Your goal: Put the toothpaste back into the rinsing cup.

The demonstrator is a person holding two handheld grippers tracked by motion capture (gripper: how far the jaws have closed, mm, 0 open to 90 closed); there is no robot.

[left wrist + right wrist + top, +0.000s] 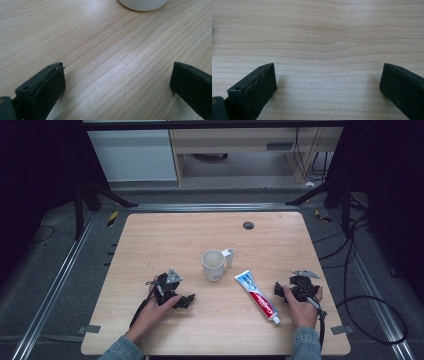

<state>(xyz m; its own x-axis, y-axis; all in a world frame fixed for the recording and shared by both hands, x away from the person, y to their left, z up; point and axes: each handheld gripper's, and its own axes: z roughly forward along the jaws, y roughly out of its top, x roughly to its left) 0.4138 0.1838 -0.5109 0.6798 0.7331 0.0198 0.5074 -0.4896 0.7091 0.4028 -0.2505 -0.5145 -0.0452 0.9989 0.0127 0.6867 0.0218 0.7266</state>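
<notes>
A white mug (214,266) stands upright at the middle of the wooden table (165,235), its handle turned to the far right. To its right, a red, white and blue toothpaste tube (257,298) lies flat, cap toward the near edge. My left gripper (186,301) rests low on the table, near and left of the mug. Its jaws (117,66) stand wide open over bare wood, with the mug's base (142,5) ahead. My right gripper (279,290) sits just right of the tube. It is open (328,65), with bare wood between its jaws.
A dark round grommet (248,225) sits near the table's far edge. Black cables (350,270) trail on the floor to the right, and metal rails run along both sides. A white cabinet (132,155) stands beyond the table.
</notes>
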